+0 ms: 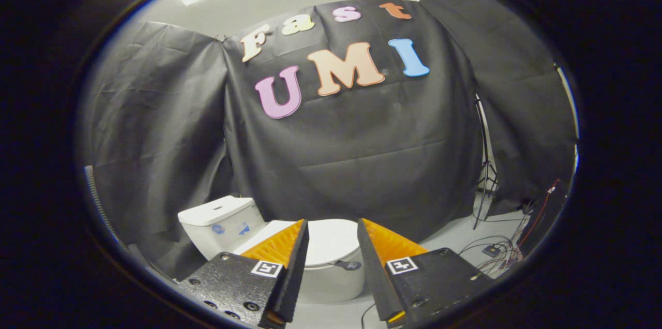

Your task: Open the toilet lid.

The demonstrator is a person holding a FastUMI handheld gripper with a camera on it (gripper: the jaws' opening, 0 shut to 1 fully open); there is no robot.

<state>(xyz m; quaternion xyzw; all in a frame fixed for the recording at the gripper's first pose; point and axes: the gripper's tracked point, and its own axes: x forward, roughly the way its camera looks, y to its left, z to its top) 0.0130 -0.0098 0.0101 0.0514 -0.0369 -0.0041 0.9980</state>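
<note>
Claw (332,225) spread, holding nothing; closed toilet lid (331,246) just beyond fingers, front edge clear, floor (455,238) open alongside.

The toilet (331,262) is showing plain white, lid (331,243) and tank (222,223) alike, the tank carrying two small blue marks. The floor (455,241) is looking pale grey. Cables (499,254) on it are running black and, perhaps, red. The gripper (332,230) is wearing black-and-white square tags, fingers parted.
</note>
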